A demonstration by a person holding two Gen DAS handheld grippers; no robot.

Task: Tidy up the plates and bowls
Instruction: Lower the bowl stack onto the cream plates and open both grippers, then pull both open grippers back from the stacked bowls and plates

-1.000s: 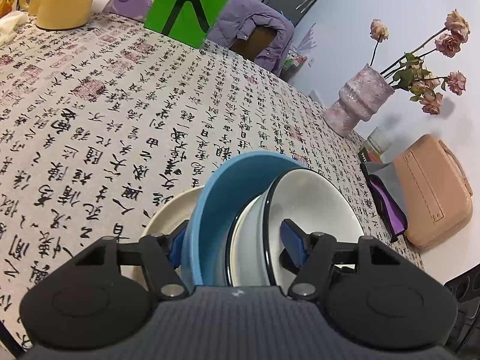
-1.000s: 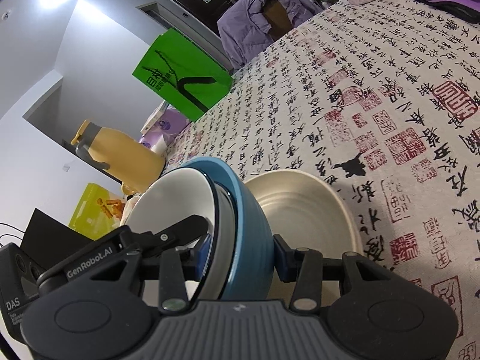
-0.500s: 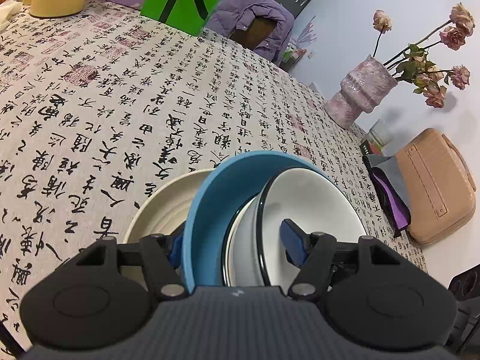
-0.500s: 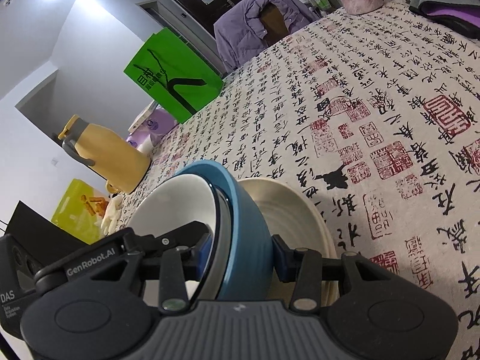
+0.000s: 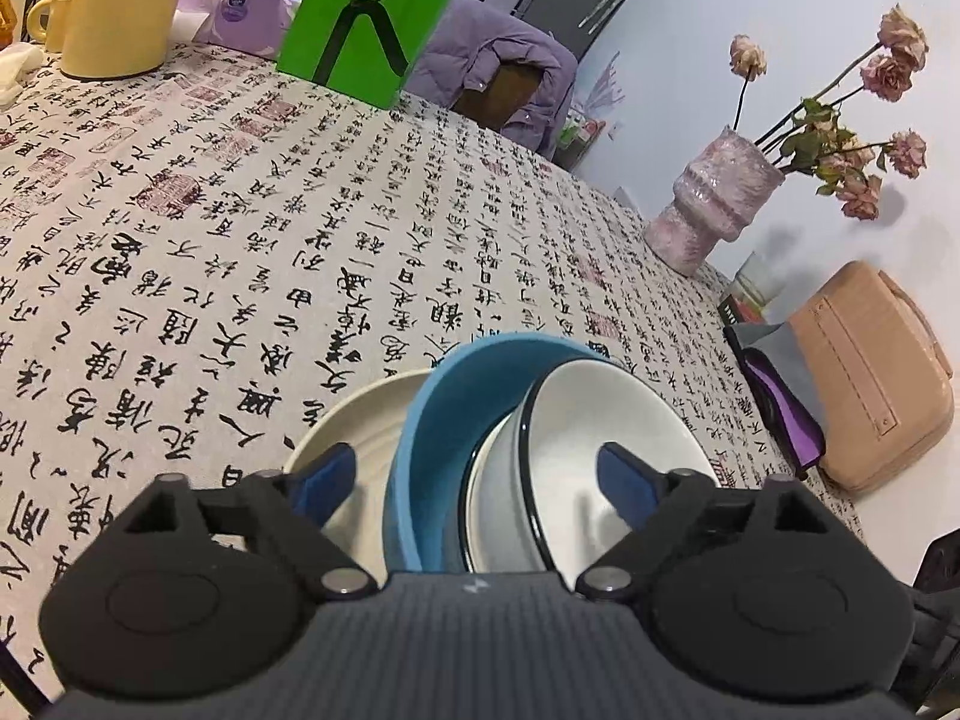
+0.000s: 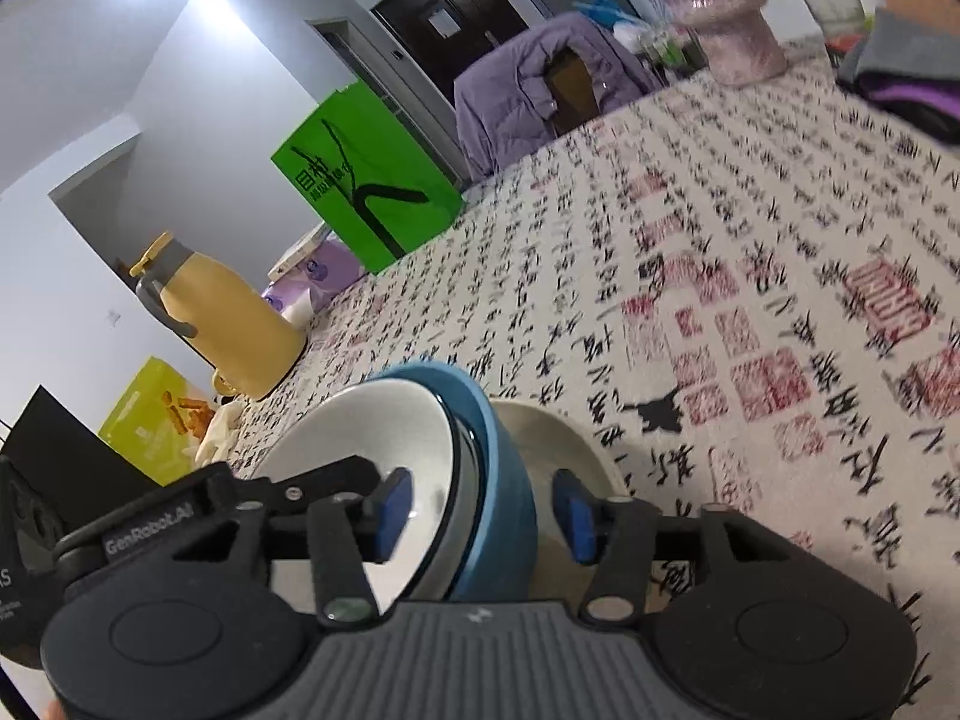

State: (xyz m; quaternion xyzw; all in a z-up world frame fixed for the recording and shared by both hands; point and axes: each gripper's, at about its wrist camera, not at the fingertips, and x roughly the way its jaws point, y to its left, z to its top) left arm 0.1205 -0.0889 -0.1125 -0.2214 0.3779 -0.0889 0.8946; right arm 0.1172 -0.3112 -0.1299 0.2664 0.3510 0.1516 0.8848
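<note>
The bowls sit nested on the bench (image 5: 252, 192), which is covered in a cloth printed with calligraphy: a white bowl (image 5: 606, 438) with a dark rim lies inside a blue bowl (image 5: 444, 420), both tilted on edge, and the blue one leans in a cream plate (image 5: 360, 420) that lies flat on the cloth. The left hand-held gripper (image 5: 474, 474) straddles the stack, one blue pad over the plate and the other inside the white bowl; its jaws have just been opening and now stand wide, with clear gaps to the bowls. The right hand-held gripper (image 6: 483, 507) faces the same stack from the other side, the white bowl (image 6: 360, 444) and blue bowl (image 6: 498, 480) between its pads; its jaws have just been opening too, and neither pad presses on them. Farther back stand a green bag (image 5: 372, 12), a yellow jug (image 5: 120, 0) and a pink vase (image 5: 708, 198) with dried roses.
</note>
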